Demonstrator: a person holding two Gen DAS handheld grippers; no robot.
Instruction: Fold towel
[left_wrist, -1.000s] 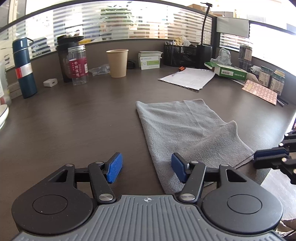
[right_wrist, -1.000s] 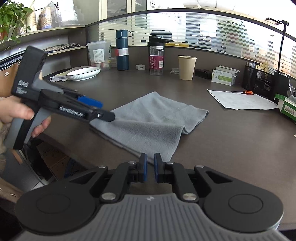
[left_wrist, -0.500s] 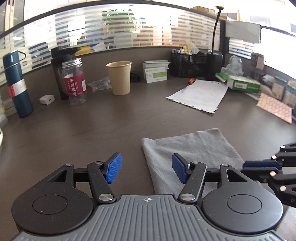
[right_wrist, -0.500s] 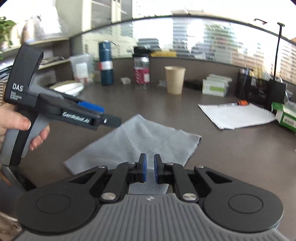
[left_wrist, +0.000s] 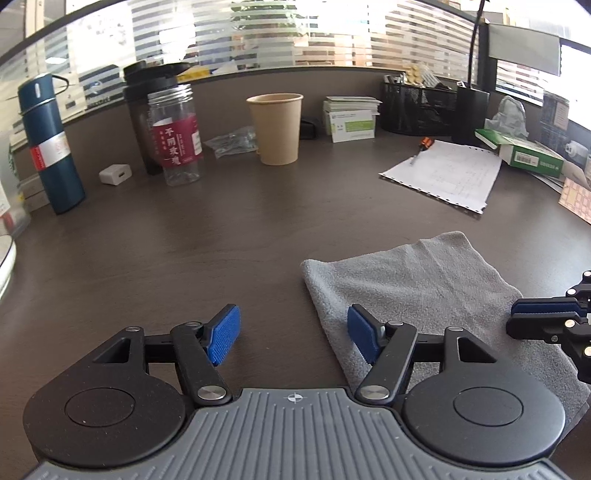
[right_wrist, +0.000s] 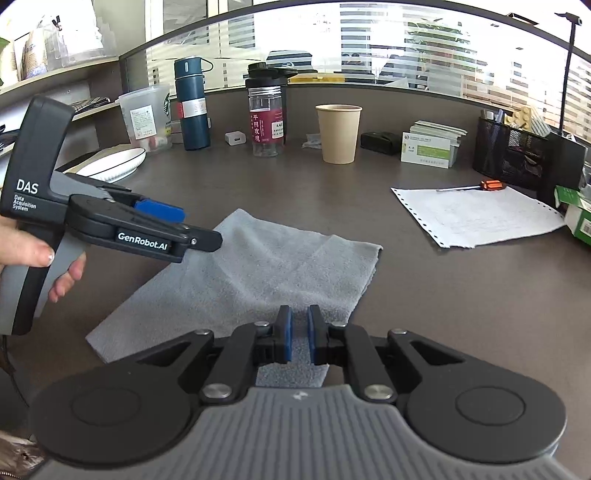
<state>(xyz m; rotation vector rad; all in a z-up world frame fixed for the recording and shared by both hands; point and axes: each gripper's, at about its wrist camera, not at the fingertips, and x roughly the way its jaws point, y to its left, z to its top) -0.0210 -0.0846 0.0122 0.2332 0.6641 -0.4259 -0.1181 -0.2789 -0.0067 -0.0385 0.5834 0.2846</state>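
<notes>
The grey towel (right_wrist: 255, 280) lies folded and flat on the dark desk (left_wrist: 229, 236) — under both grippers. The left gripper (left_wrist: 293, 334) is opening, nothing between its pads; the right gripper (right_wrist: 298, 334) stands nearly closed, empty.

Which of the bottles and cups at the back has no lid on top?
The tan paper cup: its top is open. The blue thermos, the clear jar with the red label and the dark shaker bottle behind it are all capped.
</notes>
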